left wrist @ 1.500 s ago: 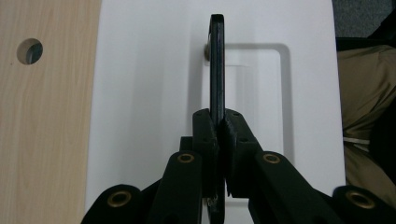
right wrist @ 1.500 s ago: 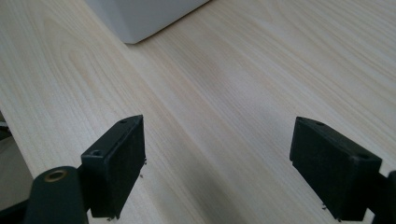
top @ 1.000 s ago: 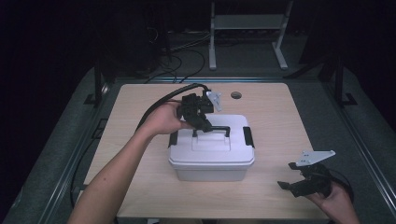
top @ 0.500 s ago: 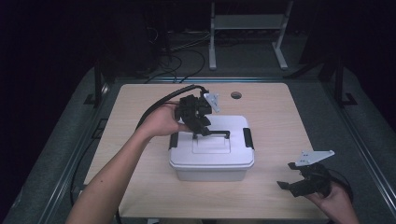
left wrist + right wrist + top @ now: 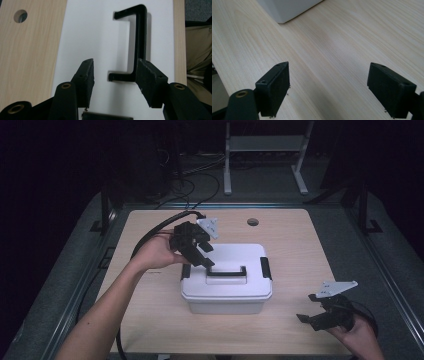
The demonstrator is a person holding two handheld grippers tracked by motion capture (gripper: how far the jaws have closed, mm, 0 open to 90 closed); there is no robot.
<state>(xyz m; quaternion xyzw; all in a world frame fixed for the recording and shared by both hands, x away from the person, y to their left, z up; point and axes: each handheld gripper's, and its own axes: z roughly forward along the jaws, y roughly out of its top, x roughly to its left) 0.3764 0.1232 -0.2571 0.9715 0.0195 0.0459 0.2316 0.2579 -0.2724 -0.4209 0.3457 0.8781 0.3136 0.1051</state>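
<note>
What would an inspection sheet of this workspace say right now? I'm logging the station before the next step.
Surface: wooden table, round hole near its far edge.
Job's things: white box, lid on, black handle lying flat, black latches at both ends.
Clutter: nothing seen.
Grippers: left hand-held gripper over the lid, jaws just opened, apart on either side of the handle's end, not pinching it; right hand-held gripper open above bare table near the front right corner.
Cables: black cable from the left hand-held gripper; more on the floor behind.
Surroundings: dark room, metal stand behind the table.
</note>
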